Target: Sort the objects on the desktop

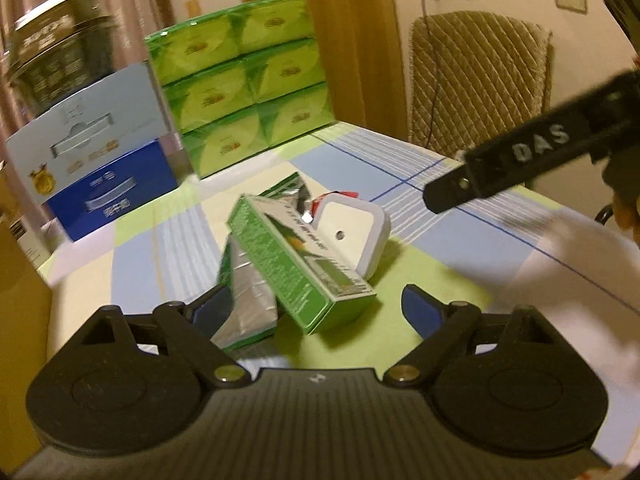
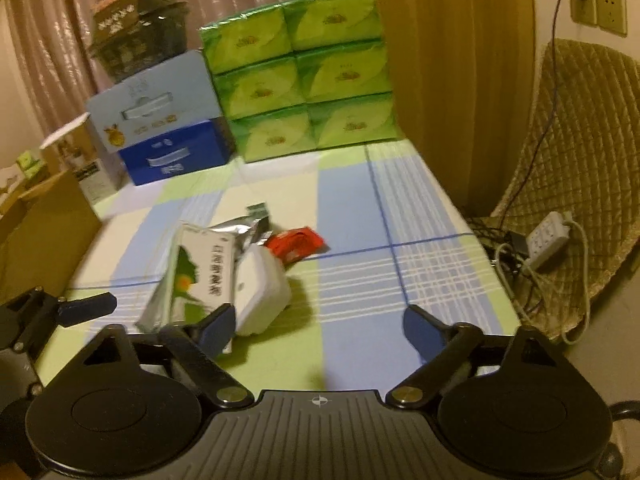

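A small pile lies mid-table on the checked cloth [image 2: 360, 208]. In it a green and white carton [image 1: 304, 264] [image 2: 200, 276] rests tilted over a silver foil pouch [image 1: 248, 300] [image 2: 240, 232] and leans on a white square device [image 1: 352, 236] [image 2: 262, 296]. A red packet [image 2: 296, 244] lies just behind them. My left gripper [image 1: 316, 304] is open just short of the carton's near end, with no pad pressing on it. My right gripper [image 2: 320, 320] is open over bare cloth to the right of the device. One of its fingers [image 1: 500, 168] reaches in from the right in the left wrist view.
Green tissue packs [image 2: 304, 76] are stacked at the table's back edge, beside a blue box [image 2: 160, 132] with a dark tin [image 2: 140, 28] on top. A cardboard box [image 2: 44, 232] stands left of the table. A quilted chair [image 2: 580, 152] and a power strip [image 2: 548, 240] are right.
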A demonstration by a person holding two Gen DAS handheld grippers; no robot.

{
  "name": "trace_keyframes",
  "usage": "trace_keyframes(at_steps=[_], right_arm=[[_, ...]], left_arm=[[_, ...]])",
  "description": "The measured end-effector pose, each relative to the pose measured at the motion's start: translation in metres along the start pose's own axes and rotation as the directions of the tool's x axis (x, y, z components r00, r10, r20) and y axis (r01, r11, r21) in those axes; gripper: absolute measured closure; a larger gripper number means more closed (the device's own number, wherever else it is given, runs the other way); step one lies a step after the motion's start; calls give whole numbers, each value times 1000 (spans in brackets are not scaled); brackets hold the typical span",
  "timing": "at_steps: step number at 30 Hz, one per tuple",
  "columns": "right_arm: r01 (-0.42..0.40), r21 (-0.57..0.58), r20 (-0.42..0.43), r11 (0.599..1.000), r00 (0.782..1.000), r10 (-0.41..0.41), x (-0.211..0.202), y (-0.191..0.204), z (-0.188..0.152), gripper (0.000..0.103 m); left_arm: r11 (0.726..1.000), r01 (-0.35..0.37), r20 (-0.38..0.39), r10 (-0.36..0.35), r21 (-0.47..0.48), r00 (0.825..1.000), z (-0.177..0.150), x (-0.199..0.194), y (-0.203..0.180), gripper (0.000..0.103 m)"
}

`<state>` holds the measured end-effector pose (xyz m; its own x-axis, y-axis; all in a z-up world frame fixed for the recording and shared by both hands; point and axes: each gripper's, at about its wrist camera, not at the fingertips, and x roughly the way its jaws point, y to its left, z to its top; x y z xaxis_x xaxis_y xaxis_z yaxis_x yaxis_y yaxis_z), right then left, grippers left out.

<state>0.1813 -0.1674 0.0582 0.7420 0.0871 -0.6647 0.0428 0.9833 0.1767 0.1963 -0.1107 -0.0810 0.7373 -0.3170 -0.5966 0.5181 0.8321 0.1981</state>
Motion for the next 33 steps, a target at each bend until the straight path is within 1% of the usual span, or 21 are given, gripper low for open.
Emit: trace_keyframes(at_steps=[3,5,9,13,15,18,23,28,33], right_arm=[[19,-29,-2,999,1000,-19,8,-2,2,22],[18,-27,-6,999,1000,-18,12,-4,4,22],[-33,49,-20,998,999,34,19,-12,8,22],[-26,19,-32,999,999,27,27,-7,9,22],[-31,16,-38,999,999,32,31,-5,10,22],[-39,-1,-41,999,998,39,37,-2,11,22],[-43,-13,-40,999,998,43,44,2,13,22],[-45,-21,-44,999,998,44,48,6,14,22],[-53,-34,-51,998,997,51,54,11,15,22]], left_arm=[[1000,7,-2,-7,23,1000,0,12,-7,14],[999,3,-4,-3,34,1000,0,18,-12,14],[995,-42,-11,43,85,999,0,32,-20,14],[985,-90,-16,93,146,996,-4,41,-24,14],[982,-100,-19,104,161,994,-5,42,-23,15],[976,-134,-9,137,173,991,-6,41,-19,16],[986,-142,-3,143,86,990,-1,33,0,16],[986,-163,7,163,43,987,0,29,15,16],[993,-112,19,113,-26,993,2,27,23,16]])
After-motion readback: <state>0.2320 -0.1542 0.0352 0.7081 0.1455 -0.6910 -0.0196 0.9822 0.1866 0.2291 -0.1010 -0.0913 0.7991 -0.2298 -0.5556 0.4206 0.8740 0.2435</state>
